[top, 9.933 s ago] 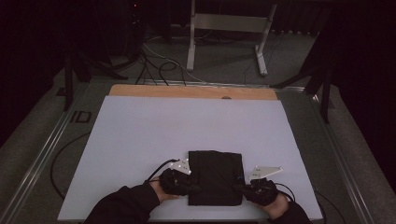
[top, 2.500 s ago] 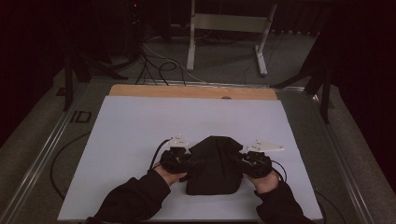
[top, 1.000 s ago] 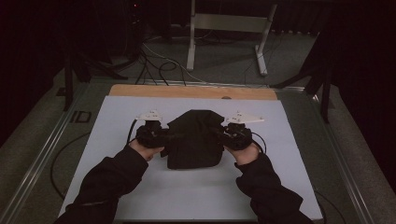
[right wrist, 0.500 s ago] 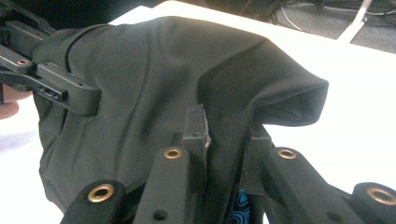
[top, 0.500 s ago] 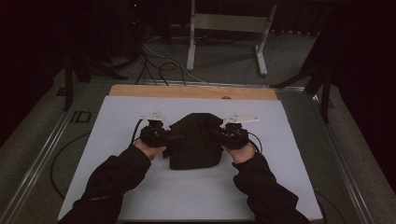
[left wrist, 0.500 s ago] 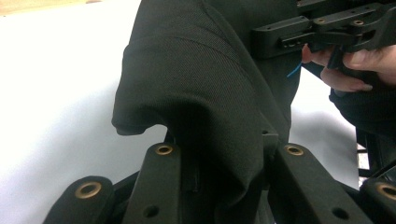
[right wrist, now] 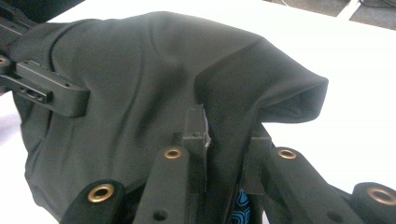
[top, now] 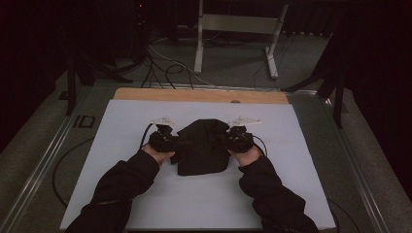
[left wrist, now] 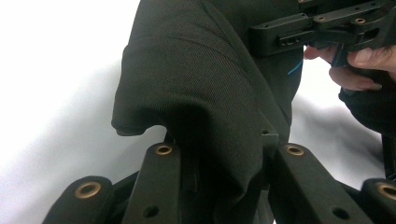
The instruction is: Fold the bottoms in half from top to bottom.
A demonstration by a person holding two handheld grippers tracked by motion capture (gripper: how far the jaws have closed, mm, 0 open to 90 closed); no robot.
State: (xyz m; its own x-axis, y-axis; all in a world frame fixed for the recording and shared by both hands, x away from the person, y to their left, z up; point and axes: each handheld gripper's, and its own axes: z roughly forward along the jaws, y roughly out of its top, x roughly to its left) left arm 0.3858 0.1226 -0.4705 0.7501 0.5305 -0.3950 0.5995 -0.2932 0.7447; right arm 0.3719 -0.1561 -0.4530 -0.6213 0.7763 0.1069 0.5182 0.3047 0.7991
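A black folded garment (top: 203,145) hangs between my two grippers over the white table sheet (top: 121,126), its lower edge on the sheet. My left gripper (top: 167,140) is shut on the garment's left edge; in the left gripper view the dark cloth (left wrist: 205,93) is pinched between the jaws. My right gripper (top: 232,138) is shut on the right edge, and the cloth (right wrist: 154,88) bunches between its jaws in the right gripper view. The other gripper (right wrist: 44,88) bites the far edge there.
A wooden strip (top: 194,95) borders the sheet's far side. Behind the table stand a metal frame (top: 238,29) and loose cables (top: 165,63) on the floor. White sheet lies open around the garment on all sides.
Both hands have carried the garment toward the person and lower over the last second. The grip on both edges has stayed the same.
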